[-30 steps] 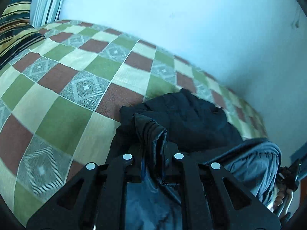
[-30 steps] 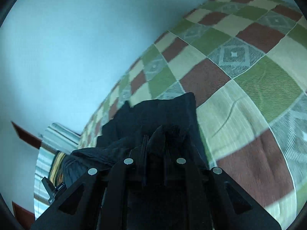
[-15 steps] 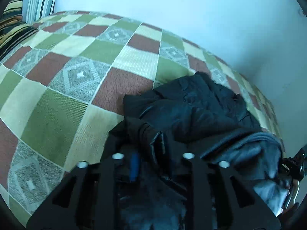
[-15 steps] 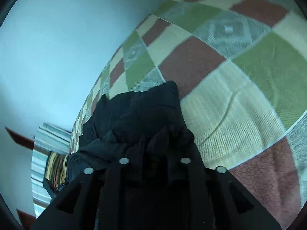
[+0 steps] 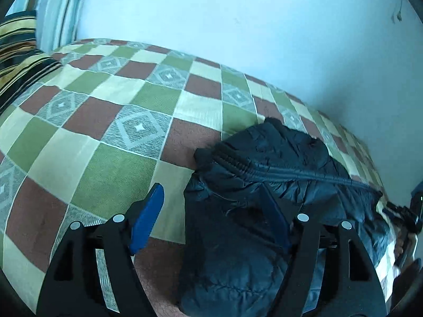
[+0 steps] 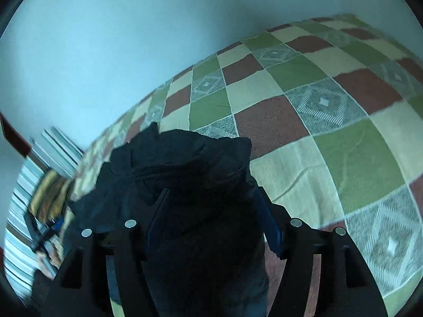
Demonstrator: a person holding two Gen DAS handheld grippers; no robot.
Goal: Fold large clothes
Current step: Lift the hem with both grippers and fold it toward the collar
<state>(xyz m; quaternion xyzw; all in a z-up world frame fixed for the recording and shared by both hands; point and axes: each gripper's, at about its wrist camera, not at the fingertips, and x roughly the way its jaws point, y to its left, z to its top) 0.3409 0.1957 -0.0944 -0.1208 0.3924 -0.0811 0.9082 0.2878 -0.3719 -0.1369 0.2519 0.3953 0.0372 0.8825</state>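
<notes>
A dark navy puffer jacket [image 5: 277, 163] lies bunched on the checkered bedspread [image 5: 111, 111], its zipper running across the top. My left gripper [image 5: 211, 206] is open, its blue pads spread wide, with jacket fabric lying loose between them. In the right wrist view the jacket [image 6: 185, 169] fills the gap of my right gripper [image 6: 211, 211], which is also open, both blue pads apart around the fabric without pinching it. The right gripper shows small at the far right of the left wrist view [image 5: 404, 216].
The bedspread [image 6: 330, 121] has green, brown and cream squares. A pale blue wall [image 5: 238, 13] runs along the far side. A striped pillow [image 5: 18, 52] and striped curtain [image 5: 60, 8] sit at the head end.
Both grippers were shut on jacket folds and have opened wide, letting the fabric go. The jacket has settled lower on the bed.
</notes>
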